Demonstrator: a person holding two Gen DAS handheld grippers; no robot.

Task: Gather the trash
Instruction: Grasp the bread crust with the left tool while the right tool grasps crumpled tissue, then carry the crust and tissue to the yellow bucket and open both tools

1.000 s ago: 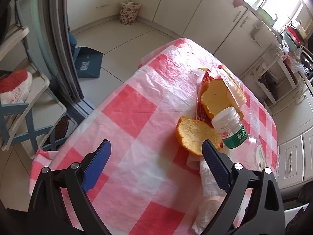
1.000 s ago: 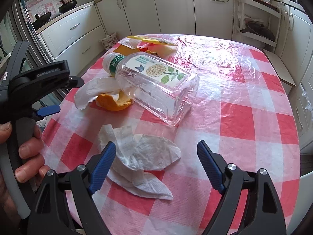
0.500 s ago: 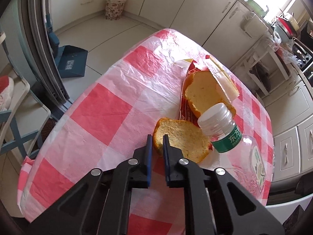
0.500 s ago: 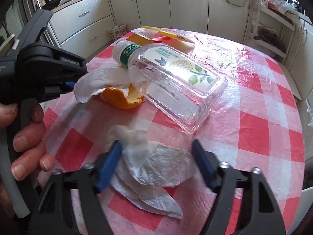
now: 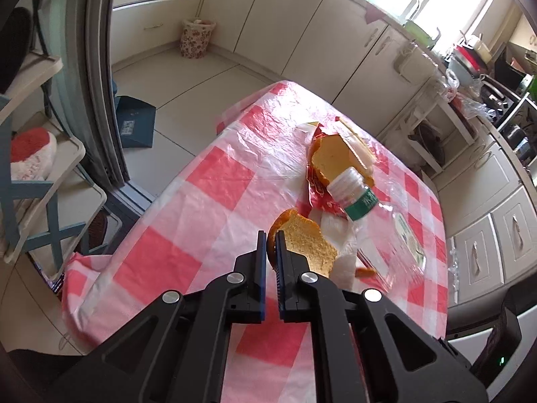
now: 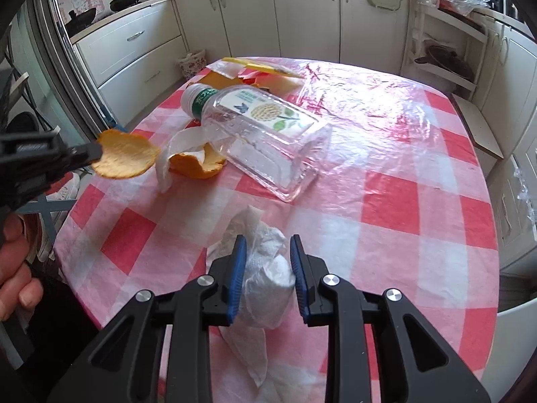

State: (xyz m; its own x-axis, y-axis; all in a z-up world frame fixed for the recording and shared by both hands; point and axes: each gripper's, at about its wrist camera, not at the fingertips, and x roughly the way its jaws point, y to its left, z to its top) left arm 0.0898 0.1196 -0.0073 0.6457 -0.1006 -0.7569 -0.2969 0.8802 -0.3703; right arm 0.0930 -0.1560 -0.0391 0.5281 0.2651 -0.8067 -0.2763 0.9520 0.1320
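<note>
Kitchen scene w/ tabletop (image 6: pixel 396 201) under a red-and-white check cloth. We see the left tool (image 5: pixel 271 235) w/ jaws pressed together on the edge of an orange peel piece (image 5: pixel 307 241); in the right wrist view the same peel (image 6: pixel 126 158) hangs clear of the cloth, off the tabletop's left side, w/ the person's hand (image 6: pixel 15 268) on the tool grip below. The right tool (image 6: pixel 266 245) has its jaws just closing in on a crumpled white tissue (image 6: pixel 265 265); the blue pads (image 6: pixel 239 265) sit against the wad's two sides, and the tissue's lower folds lie on the cloth. Other trash, all on the tabletop: a clear plastic bottle (image 6: pixel 265 131) lying on its side w/ white cap and green neck band; a second peel piece (image 6: pixel 198 164) just beside the bottle's shoulder, partly under a strip of white paper (image 6: pixel 181 147); a torn red-yellow wrapper (image 5: pixel 319 184) beyond the cap. A floral bin (image 5: pixel 196 38) stands on the floor by the cabinets, well apart.
</note>
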